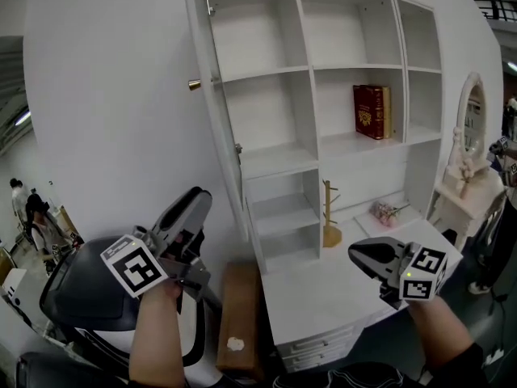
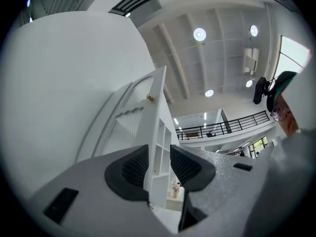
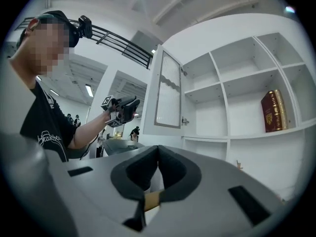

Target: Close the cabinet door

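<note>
The white cabinet's door stands swung wide open at the left of the shelves, seen nearly edge-on, with a small gold knob on its outer face. My left gripper is raised below and left of the door, apart from it, open and empty. In the left gripper view the door and knob rise ahead beyond my left gripper. My right gripper hovers over the desk top, shut with nothing in it. The right gripper view shows the door, my left gripper and my right gripper.
A red book stands on a middle shelf. On the desk top are a wooden stand and a small flower bunch. A brown box leans by the cabinet's base, a dark chair at lower left, an oval mirror at right.
</note>
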A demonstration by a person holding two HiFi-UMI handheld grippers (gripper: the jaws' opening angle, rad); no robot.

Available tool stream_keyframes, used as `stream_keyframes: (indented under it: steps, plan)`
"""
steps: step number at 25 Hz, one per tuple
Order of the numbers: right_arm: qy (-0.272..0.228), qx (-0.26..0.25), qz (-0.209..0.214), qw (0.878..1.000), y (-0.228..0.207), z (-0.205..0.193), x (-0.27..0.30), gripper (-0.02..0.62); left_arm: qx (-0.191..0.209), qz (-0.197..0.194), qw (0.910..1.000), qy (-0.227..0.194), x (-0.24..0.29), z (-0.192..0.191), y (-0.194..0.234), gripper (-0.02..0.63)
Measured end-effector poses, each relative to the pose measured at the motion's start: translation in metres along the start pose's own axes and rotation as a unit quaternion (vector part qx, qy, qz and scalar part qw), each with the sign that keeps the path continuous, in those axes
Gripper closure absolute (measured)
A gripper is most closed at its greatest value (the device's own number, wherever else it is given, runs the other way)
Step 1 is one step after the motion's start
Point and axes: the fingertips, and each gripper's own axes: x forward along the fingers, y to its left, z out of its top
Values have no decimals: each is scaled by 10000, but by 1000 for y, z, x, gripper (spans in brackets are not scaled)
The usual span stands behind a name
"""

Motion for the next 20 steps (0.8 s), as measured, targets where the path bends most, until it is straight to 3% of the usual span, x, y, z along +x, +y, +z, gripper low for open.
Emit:
stream_keyframes:
  steps: [7, 14, 20]
  plan:
    - [102, -47, -169, 9998, -16, 5, 21, 593, -306, -721, 9953, -577, 52, 75, 33, 482]
    - [328, 119, -334, 9988, -36, 0, 32, 592, -411, -1358, 9863, -841, 105, 124, 42, 482]
    - [463, -37, -371, 9982, -35, -15, 40, 592, -373, -1949, 9744, -1054, 117, 137, 28, 483]
